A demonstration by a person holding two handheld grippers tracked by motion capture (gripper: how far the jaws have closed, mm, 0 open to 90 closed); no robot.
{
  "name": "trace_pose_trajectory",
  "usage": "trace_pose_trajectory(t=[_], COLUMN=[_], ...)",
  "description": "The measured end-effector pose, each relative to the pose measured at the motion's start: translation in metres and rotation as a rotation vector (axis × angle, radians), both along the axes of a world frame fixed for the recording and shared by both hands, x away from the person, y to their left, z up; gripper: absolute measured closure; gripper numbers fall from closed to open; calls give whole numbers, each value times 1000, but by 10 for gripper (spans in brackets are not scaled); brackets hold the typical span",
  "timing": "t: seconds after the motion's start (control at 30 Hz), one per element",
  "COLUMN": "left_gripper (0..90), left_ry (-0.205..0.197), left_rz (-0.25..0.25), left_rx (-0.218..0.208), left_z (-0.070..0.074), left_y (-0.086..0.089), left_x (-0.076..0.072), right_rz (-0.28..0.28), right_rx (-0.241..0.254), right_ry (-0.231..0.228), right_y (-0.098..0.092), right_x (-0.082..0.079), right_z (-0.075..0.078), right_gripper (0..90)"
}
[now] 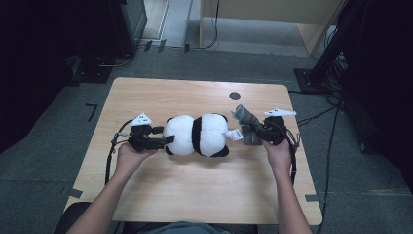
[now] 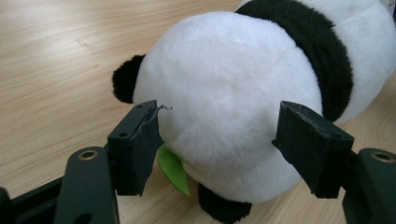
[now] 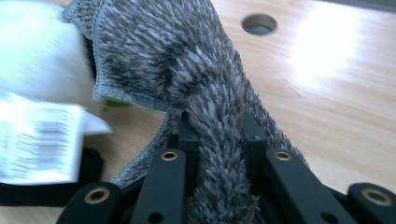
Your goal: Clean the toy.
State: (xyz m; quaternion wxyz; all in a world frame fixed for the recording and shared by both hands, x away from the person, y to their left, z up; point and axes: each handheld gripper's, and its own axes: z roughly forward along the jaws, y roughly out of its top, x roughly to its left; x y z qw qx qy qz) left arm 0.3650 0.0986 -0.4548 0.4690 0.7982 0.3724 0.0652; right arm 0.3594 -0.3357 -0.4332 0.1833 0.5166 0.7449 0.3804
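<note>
Grey floor runs all round a pale wooden table (image 1: pixel 146 190), and dark stands and cables sit at the edges of the room. A small round hole (image 1: pixel 234 96) is cut in the far part of the table.

A toy panda (image 1: pixel 197 135) lies on its side in the middle of the table, soft and white with black bands and black ears. A white tag (image 1: pixel 234 134) hangs from its right end.

The left claw (image 1: pixel 163 135) sits at the panda's left end. Its two black jaws stand apart, one on each side of the round white head, and they seem to press lightly into the fur, so it looks like a loose hold on the panda. A bit of green leaf (image 2: pixel 173 169) peeks out under the head.

The right claw (image 3: pixel 219 135) is squeezed shut on a fuzzy grey cloth (image 1: pixel 247 125), just beside the tag. The cloth is bunched up between the jaws and its loose end flops toward the panda.

My guess is that the step now is getting the cloth ready to wipe or cover the panda while the left claw keeps the toy from rolling. Next, the cloth should come over the white body, gently, and the left claw must hold the soft toy steady so it does not slide away
</note>
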Motion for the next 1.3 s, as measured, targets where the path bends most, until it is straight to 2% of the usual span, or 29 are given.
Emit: trace_pose_trajectory(t=[0.07, 0.2, 0.43, 0.53, 0.63, 0.8, 0.87, 0.9, 0.93, 1.03, 1.07, 1.2, 1.23, 1.3], left_gripper=[305, 302, 275, 246, 180, 136, 135, 137, 142, 194, 224, 380, 408, 434], left_ry=[1, 0, -22, -15, 11, -24, -2, 24, 36, 35, 40, 35, 36, 32], left_rz=[0, -8, -5, -7, -2, -33, -22, -19, -14, 7, 8, 10, 14, 21], left_rx=[-6, 7, 16, 10, -1, -12, -19, -31, -43, -103, -108, -69, -66, -48], left_z=[0, -2, -7, -11, -15, -22, -23, -24, -26, -34, -35, -29, -28, -26], left_y=[0, -3, -7, -7, -7, -10, -10, -10, -9, -7, -7, -8, -9, -10], left_x=[-1, -2, 0, 3, 7, 9, 10, 12, 13, 11, 10, 7, 6, 5], right_rz=[13, 48, 150, 213, 250, 271, 279, 277, 285, 294, 296, 327, 333, 325], right_rx=[9, 30, 37, 43, 45, 45, 40, 40, 38, 29, 30, 19, 6, -8], right_ry=[-3, -12, -45, -34, -15, 9, 17, 22, 27, 47, 48, 51, 39, 44], right_y=[4, 13, 39, 55, 66, 76, 78, 79, 80, 82, 83, 83, 83, 84], right_x=[0, -1, -4, -2, 3, 9, 11, 11, 12, 13, 13, 14, 13, 12], right_z=[7, 22, 49, 50, 47, 44, 42, 42, 41, 38, 38, 36, 36, 39], right_gripper=[776, 776, 776, 775, 775, 775, 776, 777, 778, 777, 776, 755, 750, 750])
